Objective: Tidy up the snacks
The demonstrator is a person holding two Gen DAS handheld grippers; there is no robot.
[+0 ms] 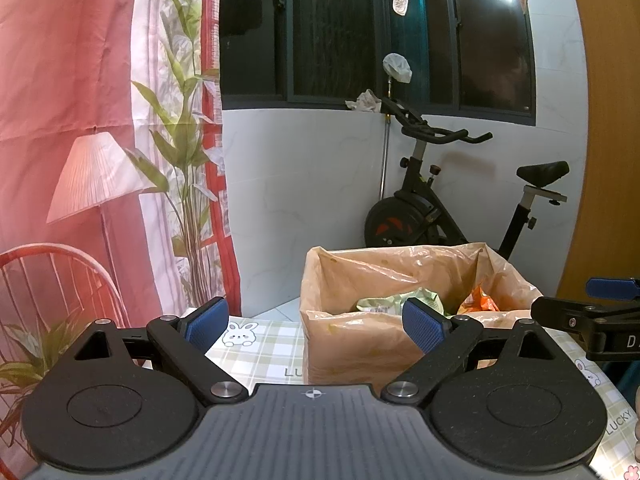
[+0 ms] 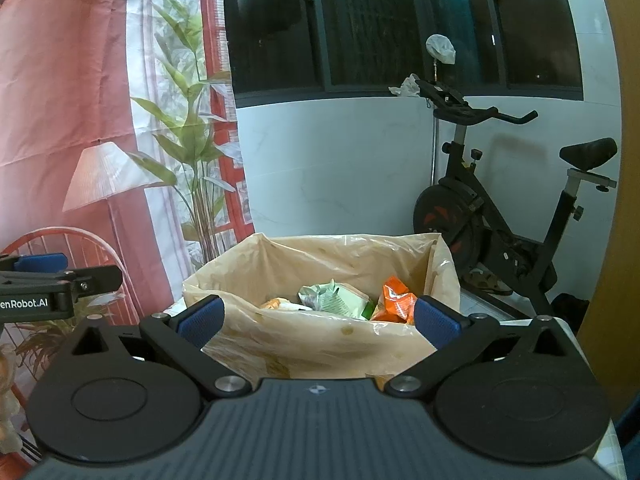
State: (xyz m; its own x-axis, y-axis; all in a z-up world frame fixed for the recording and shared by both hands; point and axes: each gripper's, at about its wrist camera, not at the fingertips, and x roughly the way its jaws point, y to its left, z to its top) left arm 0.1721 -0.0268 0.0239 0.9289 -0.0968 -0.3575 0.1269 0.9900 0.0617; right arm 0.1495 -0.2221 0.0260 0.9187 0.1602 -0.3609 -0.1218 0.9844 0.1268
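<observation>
A box lined with a tan plastic bag (image 1: 360, 340) (image 2: 312, 340) stands on the table. Inside it lie a pale green snack packet (image 1: 400, 300) (image 2: 336, 300) and an orange snack packet (image 1: 478, 300) (image 2: 394, 300). My left gripper (image 1: 316, 326) is open and empty, just in front of the box and a little left of it. My right gripper (image 2: 318, 320) is open and empty, close to the box's near wall. Each gripper shows at the edge of the other's view, the right one (image 1: 592, 320) and the left one (image 2: 48, 284).
The table has a green checked cloth (image 1: 256, 344) with rabbit prints. Behind it are a white wall, a dark window, an exercise bike (image 1: 452, 208) (image 2: 512, 220) and a pink printed curtain (image 1: 80, 120). A wooden panel (image 1: 608, 160) stands at the right.
</observation>
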